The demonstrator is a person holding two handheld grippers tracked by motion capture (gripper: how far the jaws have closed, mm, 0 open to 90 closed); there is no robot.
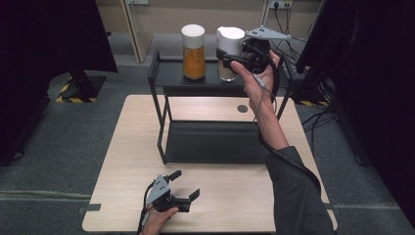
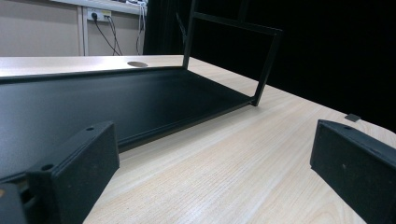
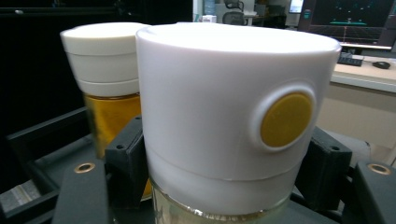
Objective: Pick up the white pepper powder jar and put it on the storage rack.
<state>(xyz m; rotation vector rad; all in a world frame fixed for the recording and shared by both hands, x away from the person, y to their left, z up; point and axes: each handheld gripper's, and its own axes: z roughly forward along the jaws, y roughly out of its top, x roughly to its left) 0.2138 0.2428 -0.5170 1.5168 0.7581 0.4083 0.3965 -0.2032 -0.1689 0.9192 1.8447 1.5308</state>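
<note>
A jar with a white lid (image 1: 230,40) and pale contents is at the right of the rack's top shelf (image 1: 171,73), and my right gripper (image 1: 226,62) is shut on it from the right. In the right gripper view the lid (image 3: 210,107) carries a round yellow button (image 3: 286,119); the black pads (image 3: 125,161) press the jar just under the lid. I cannot tell whether it rests on the shelf. A second white-lidded jar (image 1: 194,51) (image 3: 105,88) with orange contents stands beside it. My left gripper (image 1: 187,183) (image 2: 215,177) lies open on the table near the front edge.
The black two-tier rack stands on the light wooden table (image 1: 230,196); its lower shelf (image 1: 215,142) (image 2: 116,102) is bare. A round cable hole (image 1: 242,108) is in the tabletop behind it. Black curtains flank the table and cables lie on the floor at the right.
</note>
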